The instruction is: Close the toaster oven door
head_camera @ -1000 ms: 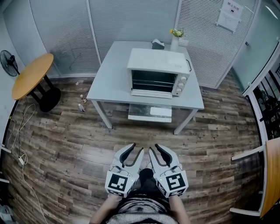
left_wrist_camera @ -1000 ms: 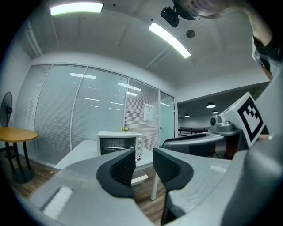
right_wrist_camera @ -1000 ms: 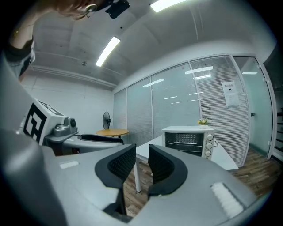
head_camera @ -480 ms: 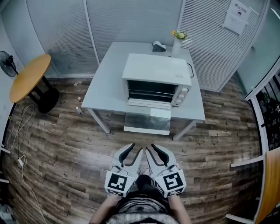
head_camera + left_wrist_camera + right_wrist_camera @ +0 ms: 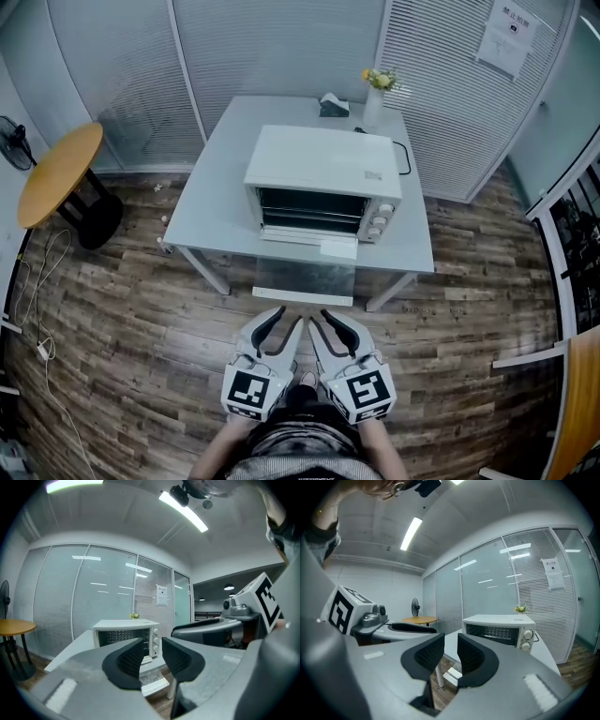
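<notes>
Ceiling strip lights [image 5: 183,511] above the left gripper [image 5: 152,652] give even, cool light, mirrored as streaks in the glass wall [image 5: 101,584] ahead. Every view bows at its edges.

Print on the white paper notice [image 5: 494,36] is too small to read. The left edge cuts the black standing fan [image 5: 13,155]. The left gripper [image 5: 151,656] hides the white metal toaster oven [image 5: 123,626]'s lower front.

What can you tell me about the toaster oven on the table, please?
The toaster oven is a white, boxy appliance that looks like painted metal, standing upright on the grey table. Its glass door hangs open, folded down forward past the table's front edge, showing a dark interior. Round knobs run down the right of its front. A black cord leaves its back right.
</notes>
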Available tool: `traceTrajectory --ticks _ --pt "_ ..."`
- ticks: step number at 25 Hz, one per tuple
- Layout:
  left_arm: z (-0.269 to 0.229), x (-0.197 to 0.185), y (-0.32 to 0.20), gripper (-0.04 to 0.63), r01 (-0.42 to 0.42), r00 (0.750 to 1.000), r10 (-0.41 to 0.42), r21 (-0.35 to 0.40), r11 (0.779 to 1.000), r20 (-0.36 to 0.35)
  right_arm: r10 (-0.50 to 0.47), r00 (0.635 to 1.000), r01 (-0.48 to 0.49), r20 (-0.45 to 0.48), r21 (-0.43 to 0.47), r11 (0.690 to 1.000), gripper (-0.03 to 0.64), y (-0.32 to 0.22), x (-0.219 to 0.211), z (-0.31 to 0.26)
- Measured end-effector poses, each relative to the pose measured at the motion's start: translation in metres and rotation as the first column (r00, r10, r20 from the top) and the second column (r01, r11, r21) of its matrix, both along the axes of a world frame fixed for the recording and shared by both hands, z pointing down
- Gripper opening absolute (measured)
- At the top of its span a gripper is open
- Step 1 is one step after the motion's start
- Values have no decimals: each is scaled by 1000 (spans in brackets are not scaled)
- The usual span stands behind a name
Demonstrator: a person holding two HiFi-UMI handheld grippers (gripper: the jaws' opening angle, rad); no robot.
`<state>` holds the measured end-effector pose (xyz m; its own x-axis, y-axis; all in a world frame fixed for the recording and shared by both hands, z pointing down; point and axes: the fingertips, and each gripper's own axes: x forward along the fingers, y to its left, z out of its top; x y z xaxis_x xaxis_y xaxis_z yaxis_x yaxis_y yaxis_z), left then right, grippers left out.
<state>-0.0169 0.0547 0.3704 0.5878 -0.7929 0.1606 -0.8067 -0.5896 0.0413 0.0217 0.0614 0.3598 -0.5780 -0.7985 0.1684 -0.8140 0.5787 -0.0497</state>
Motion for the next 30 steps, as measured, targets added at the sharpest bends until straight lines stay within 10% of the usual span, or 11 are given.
traceTrajectory --ticks 30 --pt "-1 2 -120 115 -122 992 121 17 992 17 100 995 -100 -14 -11 995 77 -118 0 9"
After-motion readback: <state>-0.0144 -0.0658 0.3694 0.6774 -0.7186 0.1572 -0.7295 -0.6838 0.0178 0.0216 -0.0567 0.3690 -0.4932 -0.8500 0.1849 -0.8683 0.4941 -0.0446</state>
